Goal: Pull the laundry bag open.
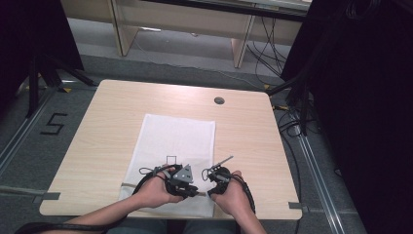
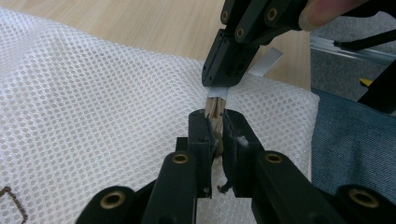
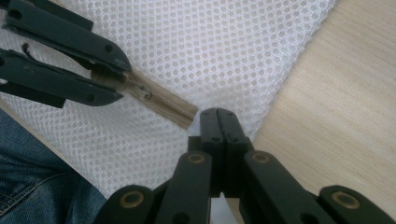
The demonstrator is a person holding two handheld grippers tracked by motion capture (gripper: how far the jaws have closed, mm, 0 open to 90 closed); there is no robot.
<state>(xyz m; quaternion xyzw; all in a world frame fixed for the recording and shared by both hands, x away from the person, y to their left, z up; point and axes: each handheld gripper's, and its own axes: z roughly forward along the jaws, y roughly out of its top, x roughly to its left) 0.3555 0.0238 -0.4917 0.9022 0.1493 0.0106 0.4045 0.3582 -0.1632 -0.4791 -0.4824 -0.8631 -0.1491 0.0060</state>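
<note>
**Operator:** Report component positions, left to right.

**Technician:** The white mesh bag [image 1: 170,156] lies flat on the wooden table [image 1: 97,126], its near edge at the table's front edge. The zipper [image 3: 163,100] runs along that near edge. The left gripper [image 1: 187,187] sits over the bag's near edge; its jaws are clamped together on the beige zipper tape [image 2: 215,119]. The right gripper [image 1: 214,190] sits just beside it toward the bag's near right corner; its jaws are pressed together at the tape's end [image 3: 189,116], apparently pinching the fabric there, though the contact itself is hidden.

**Operator:** Handling characteristics?

**Technician:** Judged from appearance: the mesh is light, soft and limp. It offers no stiffness and is likely to bunch or slide on the smooth tabletop if pulled from one point. The open weave can snag on jaw edges.

**Operator:** Recommended hold points?

**Technician:** Grip the woven tape, not the mesh; the tape is denser and resists tearing. Hold the tape end with one gripper to anchor the bag. Apply the other to the small slider [image 3: 145,92], and keep the tape taut between both grips.
</note>
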